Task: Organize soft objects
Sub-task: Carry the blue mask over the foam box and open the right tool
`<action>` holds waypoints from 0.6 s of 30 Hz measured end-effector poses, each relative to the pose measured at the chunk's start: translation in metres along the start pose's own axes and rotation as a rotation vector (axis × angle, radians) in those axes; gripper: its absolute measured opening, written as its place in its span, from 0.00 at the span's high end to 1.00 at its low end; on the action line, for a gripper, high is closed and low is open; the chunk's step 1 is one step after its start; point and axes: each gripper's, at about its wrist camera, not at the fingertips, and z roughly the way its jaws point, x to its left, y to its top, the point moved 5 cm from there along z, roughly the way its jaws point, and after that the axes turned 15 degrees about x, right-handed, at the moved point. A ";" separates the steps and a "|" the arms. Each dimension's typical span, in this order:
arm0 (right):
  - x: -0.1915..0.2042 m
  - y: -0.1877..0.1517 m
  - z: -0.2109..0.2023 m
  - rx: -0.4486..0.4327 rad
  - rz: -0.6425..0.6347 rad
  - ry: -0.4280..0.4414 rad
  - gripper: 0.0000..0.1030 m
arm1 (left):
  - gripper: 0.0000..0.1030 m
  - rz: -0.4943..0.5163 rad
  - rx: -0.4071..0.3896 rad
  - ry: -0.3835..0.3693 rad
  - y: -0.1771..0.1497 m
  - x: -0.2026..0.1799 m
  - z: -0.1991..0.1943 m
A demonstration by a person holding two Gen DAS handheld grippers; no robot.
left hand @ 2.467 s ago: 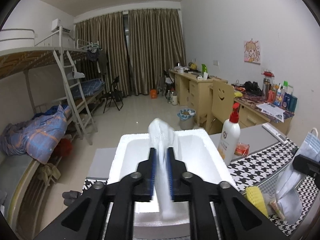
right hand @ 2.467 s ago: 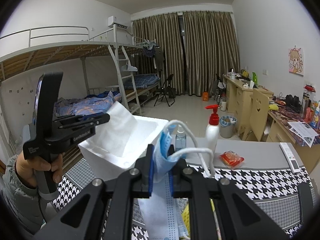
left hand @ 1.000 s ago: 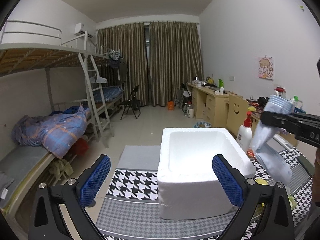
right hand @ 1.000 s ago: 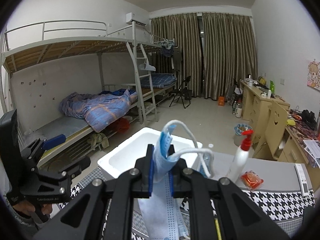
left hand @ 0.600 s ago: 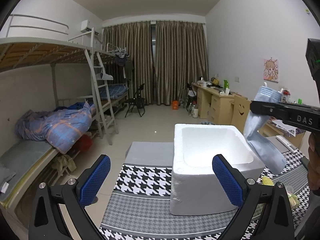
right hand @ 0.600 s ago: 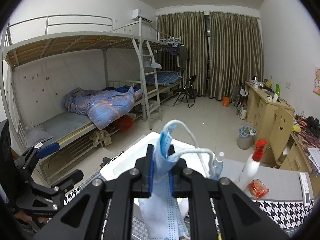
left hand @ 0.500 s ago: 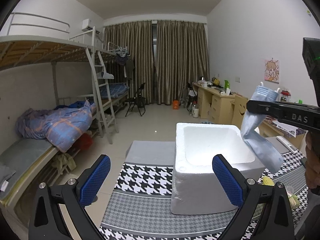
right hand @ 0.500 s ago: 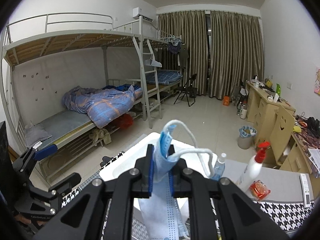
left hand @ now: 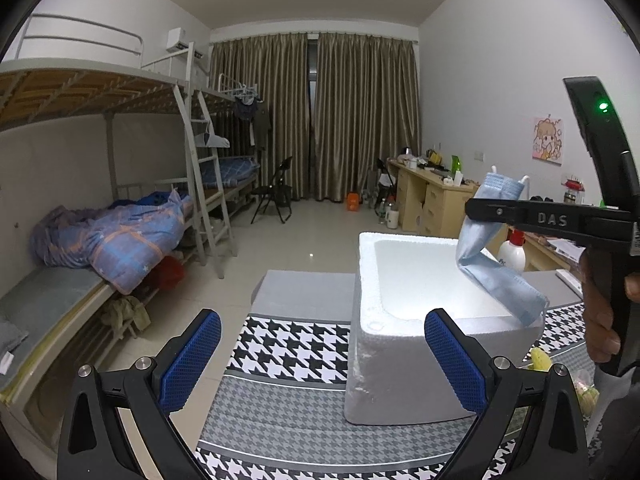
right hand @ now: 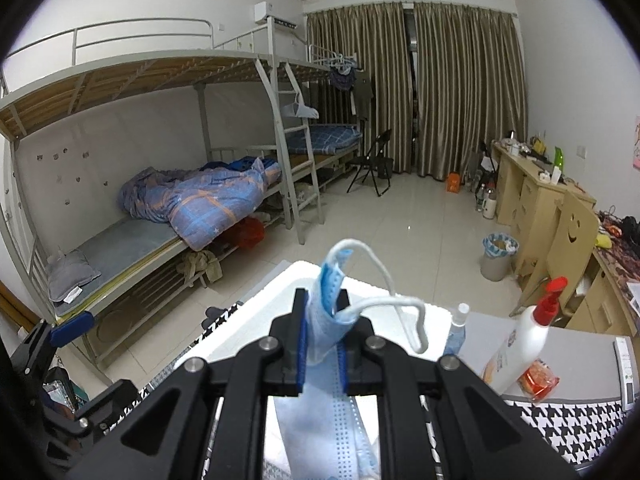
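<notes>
The right gripper point(right hand: 322, 344) has its two blue-padded fingers point(right hand: 301, 354) pinching one pale blue pleated surgical face mask point(right hand: 328, 392), whose two white ear loops point(right hand: 394, 304) arch up past the fingertips. In the left wrist view the same mask point(left hand: 496, 256) hangs folded from that gripper point(left hand: 486, 211) above the one white foam box point(left hand: 400, 320), over its far right part. The left gripper point(left hand: 322, 360) is spread wide with nothing between its two blue pads point(left hand: 190, 360); it sits low in front of the box. The box stands on the bench, which is covered by a black-and-white houndstooth cloth point(left hand: 296, 348). On the bench beyond the box are one white pump bottle with a red top point(right hand: 524, 344), one small clear spray bottle point(right hand: 456, 330) just beside the box, and one red snack packet point(right hand: 538, 380) touching the pump bottle's base.
</notes>
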 end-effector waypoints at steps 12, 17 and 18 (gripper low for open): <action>0.005 -0.003 0.008 0.012 -0.042 -0.034 0.36 | 0.01 -0.014 0.011 0.001 0.001 0.004 0.006; 0.004 -0.005 0.003 0.009 -0.041 -0.031 0.36 | 0.01 -0.014 0.009 -0.008 0.001 0.004 0.006; 0.004 -0.007 0.000 0.009 -0.042 -0.035 0.36 | 0.01 -0.012 0.008 -0.008 0.001 0.003 0.005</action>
